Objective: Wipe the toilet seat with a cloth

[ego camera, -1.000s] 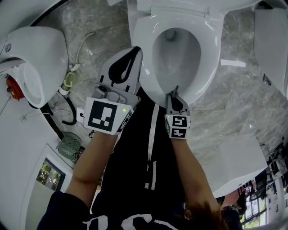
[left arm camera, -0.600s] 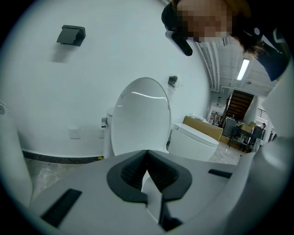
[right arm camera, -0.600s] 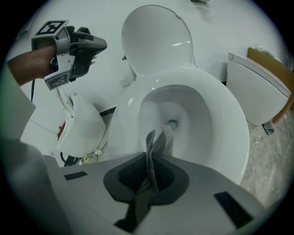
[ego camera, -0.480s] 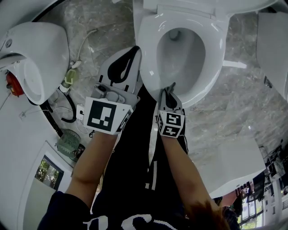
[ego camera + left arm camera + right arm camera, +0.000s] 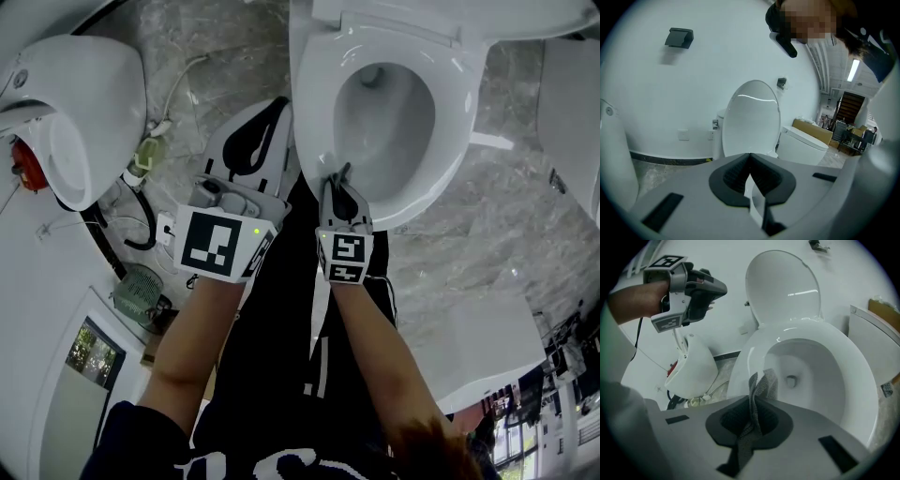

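At the front rim of the white oval toilet seat (image 5: 454, 141), on the person's left side of it, the right gripper (image 5: 343, 174) points its jaws toward the bowl. In the right gripper view the two dark jaws are closed tight on a grey mesh cloth (image 5: 761, 384). One end of the cloth stands up beyond the jaw tips in front of the seat's inner edge, and the other end hangs back between the pads. If the cloth really presses on the seat, I cannot tell from these views.

The white rounded toilet lid (image 5: 783, 283) is lifted and leans against the wall behind the bowl.

The left gripper (image 5: 279, 108) is held beside the toilet, to the left of the seat and above the grey marble-patterned floor (image 5: 497, 239), apart from the right gripper. In the left gripper view its jaws are together at the tips and nothing is between them; it looks toward the raised lid.

Further left on the floor stands a white rounded ceramic fixture (image 5: 98, 98) with a red part inside. A second white toilet (image 5: 806, 143) stands beside the first one, at the right in the left gripper view.
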The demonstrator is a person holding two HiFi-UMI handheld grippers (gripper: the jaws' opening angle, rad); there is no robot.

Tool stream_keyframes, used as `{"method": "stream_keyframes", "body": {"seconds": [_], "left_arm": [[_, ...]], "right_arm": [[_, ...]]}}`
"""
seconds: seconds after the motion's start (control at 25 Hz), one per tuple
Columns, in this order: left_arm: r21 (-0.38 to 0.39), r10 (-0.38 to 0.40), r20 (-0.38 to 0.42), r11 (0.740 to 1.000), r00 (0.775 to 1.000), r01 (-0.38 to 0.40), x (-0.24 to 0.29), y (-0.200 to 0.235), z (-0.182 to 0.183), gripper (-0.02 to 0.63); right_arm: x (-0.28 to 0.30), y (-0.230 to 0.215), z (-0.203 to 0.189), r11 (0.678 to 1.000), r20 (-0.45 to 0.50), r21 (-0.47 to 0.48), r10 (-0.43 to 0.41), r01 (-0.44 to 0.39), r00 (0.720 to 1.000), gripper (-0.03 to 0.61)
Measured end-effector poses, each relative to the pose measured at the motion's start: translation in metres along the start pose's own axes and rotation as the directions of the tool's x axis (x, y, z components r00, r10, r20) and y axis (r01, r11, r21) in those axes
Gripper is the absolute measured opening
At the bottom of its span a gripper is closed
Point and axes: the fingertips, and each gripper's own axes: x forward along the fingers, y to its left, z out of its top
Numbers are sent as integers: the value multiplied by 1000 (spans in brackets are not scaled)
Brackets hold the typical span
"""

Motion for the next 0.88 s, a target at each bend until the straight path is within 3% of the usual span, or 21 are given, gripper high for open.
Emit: {"method": "stream_keyframes", "body": {"seconds": [0.4,0.88], "left_arm": [[-12,31,6,999,1000,-31,-6,10,2,11],[-11,51,5,999,999,-51,-7,16,1,11]], "right_arm": [[11,16,21,984,64,-154,97,-86,993,26],[22,21,36,973,106,-184,160,-139,981,26]]}}
